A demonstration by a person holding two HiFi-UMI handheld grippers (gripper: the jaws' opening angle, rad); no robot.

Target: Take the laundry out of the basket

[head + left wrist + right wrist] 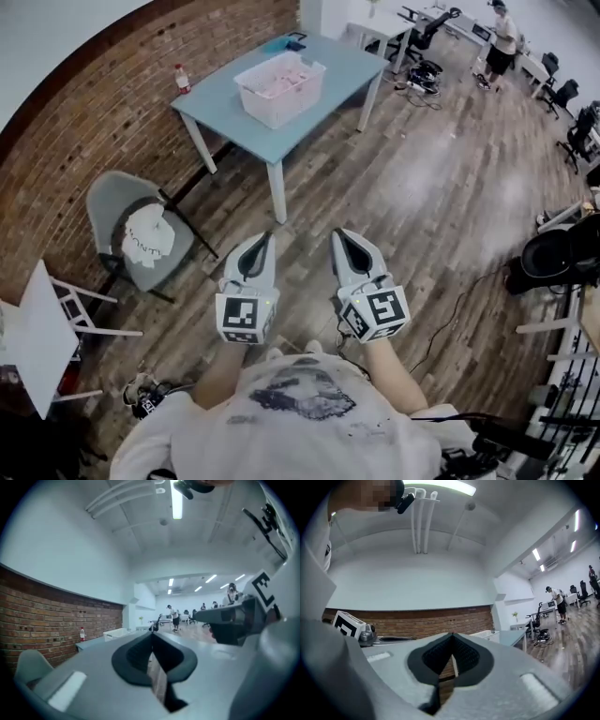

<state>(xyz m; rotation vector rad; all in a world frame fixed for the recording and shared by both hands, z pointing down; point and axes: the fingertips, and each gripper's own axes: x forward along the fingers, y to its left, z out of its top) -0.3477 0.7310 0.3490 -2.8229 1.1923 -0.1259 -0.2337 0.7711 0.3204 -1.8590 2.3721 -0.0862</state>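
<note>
A white laundry basket [279, 88] with pale pink laundry [281, 82] inside stands on a light blue table [239, 103] far ahead of me. My left gripper [260, 242] and right gripper [343, 237] are held side by side over the wooden floor, well short of the table. Both are shut with nothing between their jaws. The basket [115, 633] shows small and distant in the left gripper view, beyond the left gripper [151, 638]. In the right gripper view the right gripper [452, 639] points at the brick wall, with the basket [483, 633] just past it.
A grey chair [131, 225] with a white cloth [148, 237] on it stands left by the brick wall. A small bottle [182, 79] stands on the table's left end. A white table [37, 337] sits at far left. A person [502, 39] stands among desks far back right. Cables and dark gear [553, 258] lie at right.
</note>
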